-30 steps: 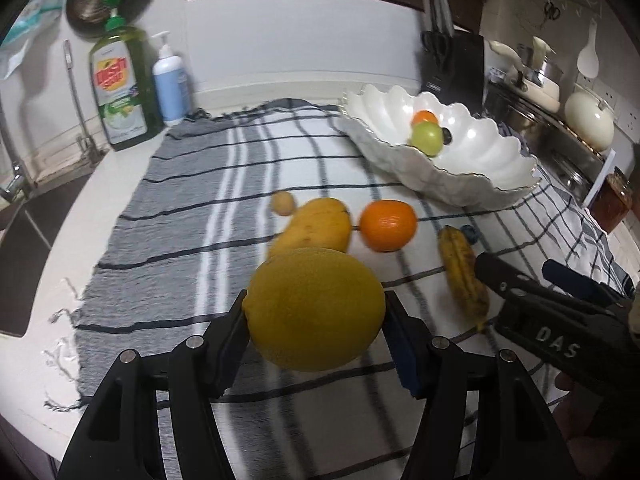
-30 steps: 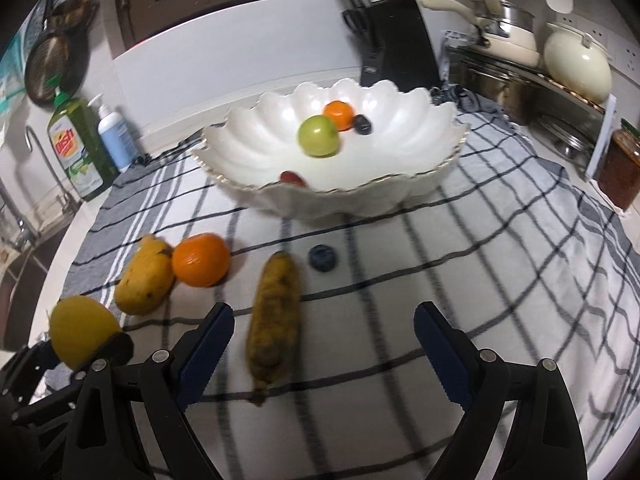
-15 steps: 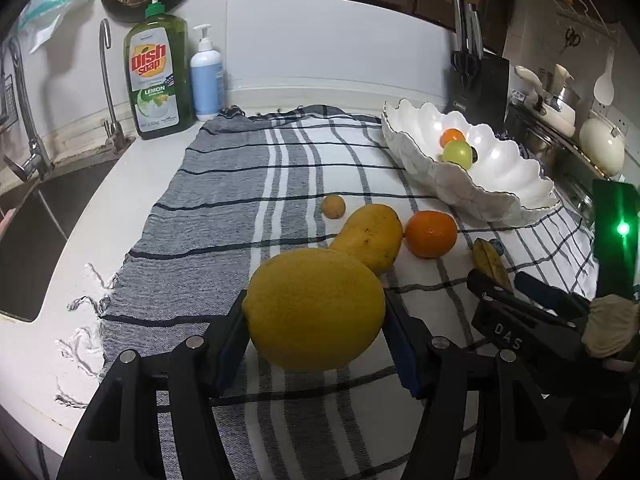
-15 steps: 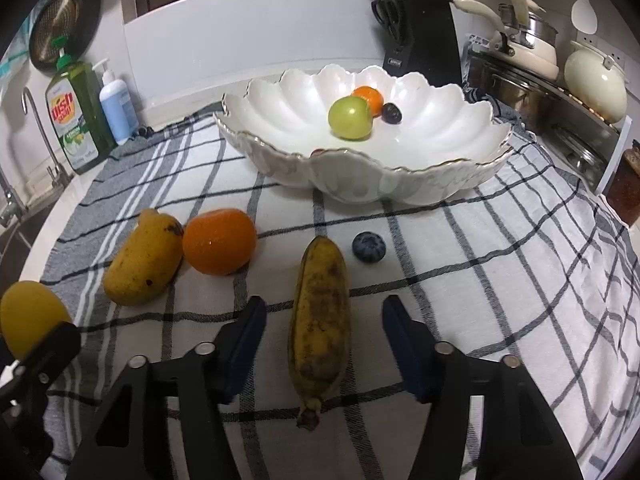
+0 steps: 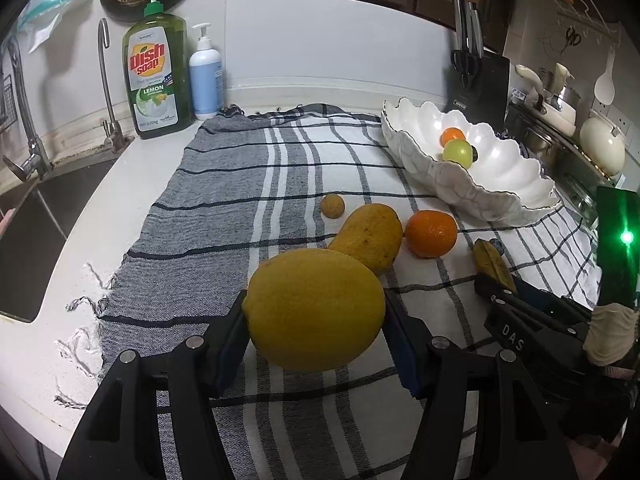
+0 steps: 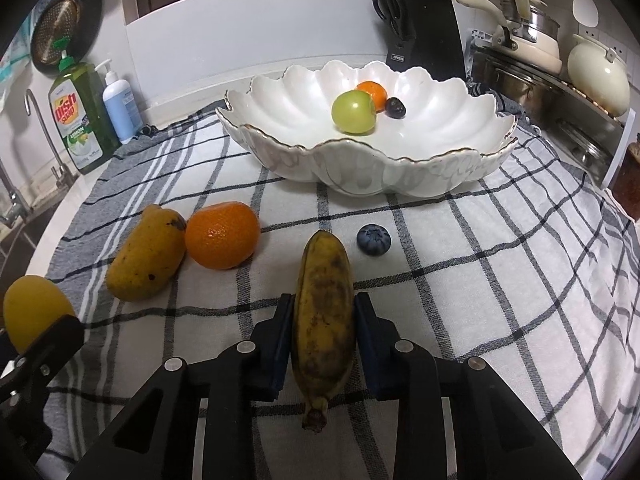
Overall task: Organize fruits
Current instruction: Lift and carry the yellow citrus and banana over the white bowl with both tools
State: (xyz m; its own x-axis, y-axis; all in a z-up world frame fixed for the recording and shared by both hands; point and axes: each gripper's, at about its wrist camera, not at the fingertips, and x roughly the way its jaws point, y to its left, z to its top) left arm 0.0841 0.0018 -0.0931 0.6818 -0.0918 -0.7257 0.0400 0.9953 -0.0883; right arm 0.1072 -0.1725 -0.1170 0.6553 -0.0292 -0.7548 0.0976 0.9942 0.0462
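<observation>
My left gripper (image 5: pixel 314 334) is shut on a large yellow lemon (image 5: pixel 314 310), held above the checked cloth (image 5: pixel 224 200). My right gripper (image 6: pixel 323 334) is shut on a spotted banana (image 6: pixel 324 320) that lies on the cloth. A mango (image 6: pixel 146 254), an orange (image 6: pixel 222 234) and a blueberry (image 6: pixel 373 239) lie on the cloth before the white scalloped bowl (image 6: pixel 420 168). The bowl holds a green fruit (image 6: pixel 354 113), a small orange (image 6: pixel 372 90) and a dark berry (image 6: pixel 395 107). A small brown fruit (image 5: pixel 333 205) lies beyond the mango.
A dish soap bottle (image 5: pixel 158 80) and a blue pump bottle (image 5: pixel 206 80) stand at the back left by the sink (image 5: pixel 36 236) and tap. A knife block (image 6: pixel 424 32) stands behind the bowl. Pots (image 6: pixel 596 76) line the right side.
My right gripper has moved forward over the banana and its jaws have closed on it. My left gripper has kept the lemon and drawn back to the left.
</observation>
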